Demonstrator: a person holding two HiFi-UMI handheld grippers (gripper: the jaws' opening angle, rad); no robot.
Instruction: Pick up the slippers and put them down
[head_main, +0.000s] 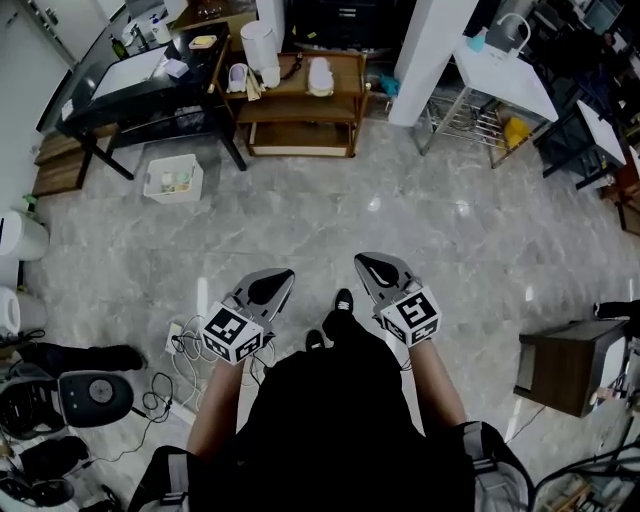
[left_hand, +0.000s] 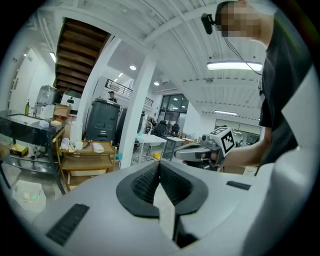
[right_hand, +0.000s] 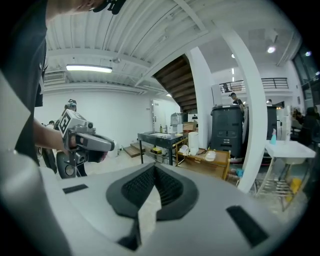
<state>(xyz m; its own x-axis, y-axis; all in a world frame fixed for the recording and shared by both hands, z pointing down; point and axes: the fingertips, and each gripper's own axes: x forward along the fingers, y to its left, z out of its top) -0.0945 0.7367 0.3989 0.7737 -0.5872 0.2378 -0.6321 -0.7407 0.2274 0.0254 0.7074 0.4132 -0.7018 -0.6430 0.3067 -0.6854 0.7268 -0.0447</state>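
Two pale slippers lie on the top of a wooden shelf rack far ahead across the floor. In the left gripper view the slippers show small on that rack, and in the right gripper view a slipper lies on it too. My left gripper and right gripper are held side by side in front of my body, well short of the rack. Both are shut with nothing between the jaws. Each gripper view shows the other one: the right gripper and the left gripper.
A white bin stands on the grey marble floor left of the rack, below a black table. A white column and a white table stand to the right. A brown box sits near right; cables and a round device lie near left.
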